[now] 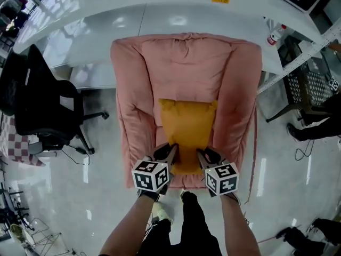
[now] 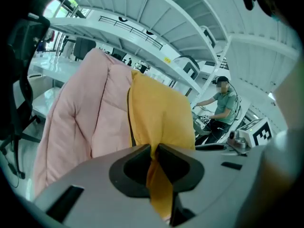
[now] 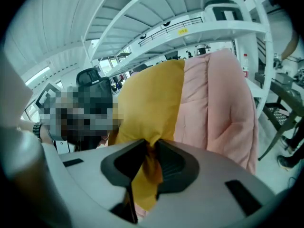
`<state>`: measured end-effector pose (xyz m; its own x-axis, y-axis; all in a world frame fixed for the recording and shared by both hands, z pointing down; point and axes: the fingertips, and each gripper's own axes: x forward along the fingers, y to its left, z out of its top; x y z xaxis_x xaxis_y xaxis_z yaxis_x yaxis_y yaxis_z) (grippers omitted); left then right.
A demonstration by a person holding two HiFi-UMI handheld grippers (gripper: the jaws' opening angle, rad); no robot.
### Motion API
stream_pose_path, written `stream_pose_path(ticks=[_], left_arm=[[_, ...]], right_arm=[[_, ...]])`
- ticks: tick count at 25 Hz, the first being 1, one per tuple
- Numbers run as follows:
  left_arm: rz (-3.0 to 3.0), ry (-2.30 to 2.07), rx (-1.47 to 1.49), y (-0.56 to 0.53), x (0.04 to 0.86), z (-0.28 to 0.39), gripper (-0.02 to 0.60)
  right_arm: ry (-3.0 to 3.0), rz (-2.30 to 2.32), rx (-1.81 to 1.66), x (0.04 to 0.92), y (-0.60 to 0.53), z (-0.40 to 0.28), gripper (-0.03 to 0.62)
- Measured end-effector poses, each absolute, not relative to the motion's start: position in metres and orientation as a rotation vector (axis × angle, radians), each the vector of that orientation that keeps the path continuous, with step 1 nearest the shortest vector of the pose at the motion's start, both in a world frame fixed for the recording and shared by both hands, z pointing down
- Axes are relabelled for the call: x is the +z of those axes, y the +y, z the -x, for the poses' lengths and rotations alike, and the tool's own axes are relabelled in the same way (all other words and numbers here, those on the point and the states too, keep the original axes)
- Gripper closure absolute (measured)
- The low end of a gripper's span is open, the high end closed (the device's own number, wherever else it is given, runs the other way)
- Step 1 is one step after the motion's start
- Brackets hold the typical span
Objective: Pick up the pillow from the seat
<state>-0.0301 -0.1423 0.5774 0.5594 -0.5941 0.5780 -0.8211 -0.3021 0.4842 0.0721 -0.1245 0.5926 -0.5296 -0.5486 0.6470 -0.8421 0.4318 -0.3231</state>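
Observation:
A mustard-yellow pillow [image 1: 187, 128] lies on the seat of a pink padded armchair [image 1: 186, 68]. My left gripper [image 1: 171, 152] is shut on the pillow's near left corner, and my right gripper [image 1: 201, 154] is shut on its near right corner. In the left gripper view the yellow fabric [image 2: 159, 122] is pinched between the dark jaws of the left gripper [image 2: 155, 151], with the pink cushion [image 2: 90, 118] to its left. The right gripper view shows the pillow [image 3: 149, 103] bunched into the jaws of the right gripper [image 3: 153, 148], pink chair [image 3: 223, 108] to the right.
A black office chair [image 1: 45, 108] stands on the left. A long white bench [image 1: 96, 31] runs behind the armchair. A metal rack [image 1: 306, 84] stands on the right. A seated person [image 2: 219, 109] is at the right of the left gripper view. The floor is glossy white.

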Motion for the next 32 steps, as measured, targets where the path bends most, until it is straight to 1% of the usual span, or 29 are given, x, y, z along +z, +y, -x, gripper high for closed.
stream_pose_path(ticks=[8,16,32], left_arm=[[-2.144,-1.145,0.33,-0.13,0.476,0.038,0.522],[-2.236,-1.168,0.286,-0.115,0.392,0.046,0.522],[-2.382,-1.21,0.161,-0.095,0.264,0.065,0.522]], right_arm=[[-2.312,-1.288,0.77,0.494,-0.11,-0.065,0.514],[-2.375,-1.358,0.651,0.411,-0.098,-0.057,0.514],[-2.482,-1.475,0.415,0.282,-0.077,-0.039,0.514]])
